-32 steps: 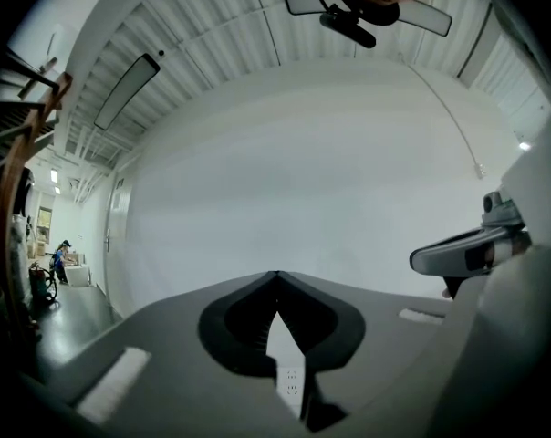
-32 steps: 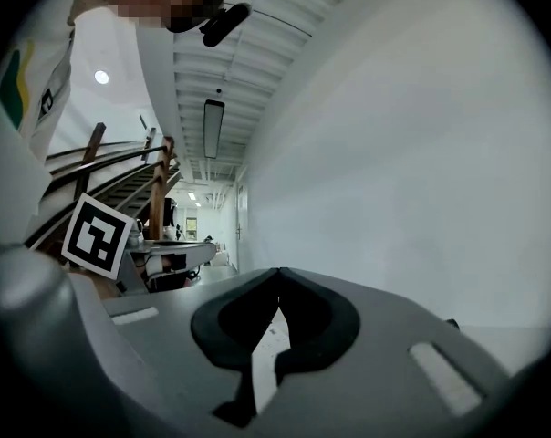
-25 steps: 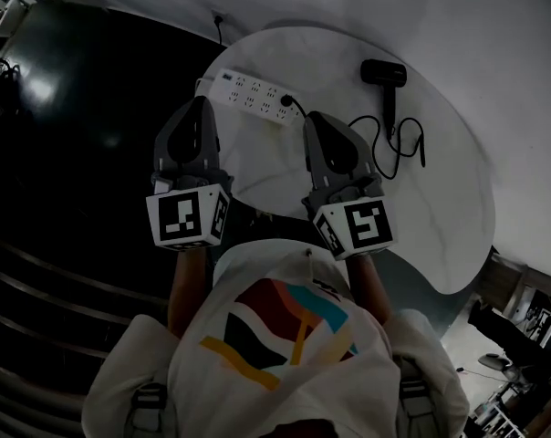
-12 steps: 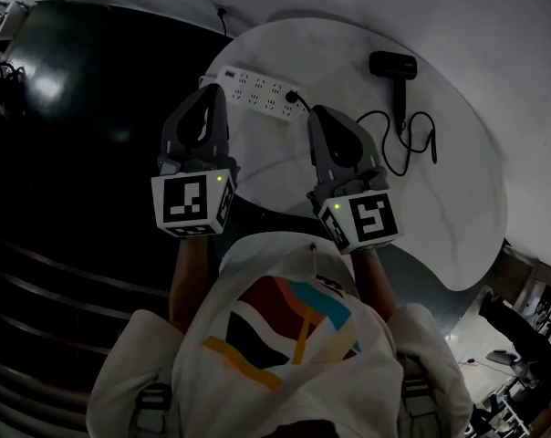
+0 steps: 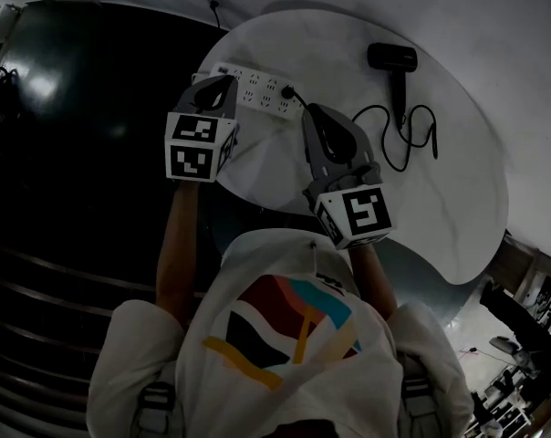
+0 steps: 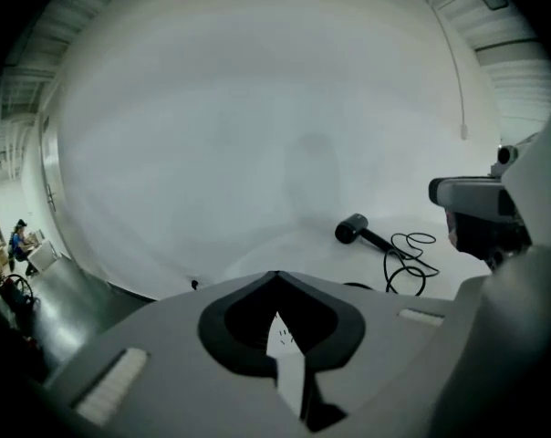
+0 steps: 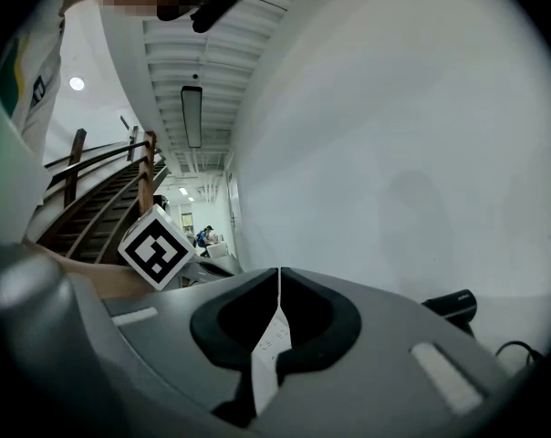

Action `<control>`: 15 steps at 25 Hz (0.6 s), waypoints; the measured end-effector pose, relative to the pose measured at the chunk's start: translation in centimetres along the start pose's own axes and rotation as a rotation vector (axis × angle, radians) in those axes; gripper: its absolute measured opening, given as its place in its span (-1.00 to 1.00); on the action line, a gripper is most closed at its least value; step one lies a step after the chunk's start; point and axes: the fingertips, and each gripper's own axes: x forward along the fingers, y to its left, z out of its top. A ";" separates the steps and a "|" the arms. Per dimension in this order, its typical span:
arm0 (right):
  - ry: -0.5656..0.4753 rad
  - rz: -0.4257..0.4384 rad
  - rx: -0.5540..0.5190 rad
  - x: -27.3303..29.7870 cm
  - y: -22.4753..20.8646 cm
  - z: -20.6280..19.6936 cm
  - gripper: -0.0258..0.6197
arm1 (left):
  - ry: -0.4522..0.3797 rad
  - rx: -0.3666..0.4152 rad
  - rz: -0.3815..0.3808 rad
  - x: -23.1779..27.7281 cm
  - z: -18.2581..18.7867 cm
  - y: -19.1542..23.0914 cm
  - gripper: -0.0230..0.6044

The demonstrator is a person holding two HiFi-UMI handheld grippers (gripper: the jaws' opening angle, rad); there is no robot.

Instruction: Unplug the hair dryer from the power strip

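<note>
Both closed on nothing, my left tongs (image 5: 216, 82) hang over the power strip (image 5: 257, 88), likely to pin it, and my right tongs (image 5: 317, 112) wait beside its black plug (image 5: 289, 92), the hair dryer (image 5: 391, 57) lying far right on the table (image 5: 440, 199)

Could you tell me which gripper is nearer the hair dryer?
Right: the right gripper is left of the hair dryer; the left gripper is farther left, over the power strip.
</note>
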 end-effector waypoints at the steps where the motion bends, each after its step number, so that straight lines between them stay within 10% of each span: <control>1: 0.011 -0.001 0.002 0.3 0.0 -0.4 -0.89 | 0.040 0.011 -0.020 1.0 -0.7 -0.2 -0.93; 7: 0.060 0.002 0.013 1.5 -0.1 -2.4 -0.89 | 0.303 0.057 -0.115 5.2 -5.9 -1.4 -0.93; 15: 0.149 -0.005 0.041 2.4 -0.5 -5.7 -0.88 | 0.432 0.052 -0.130 7.8 -8.7 -0.9 -0.93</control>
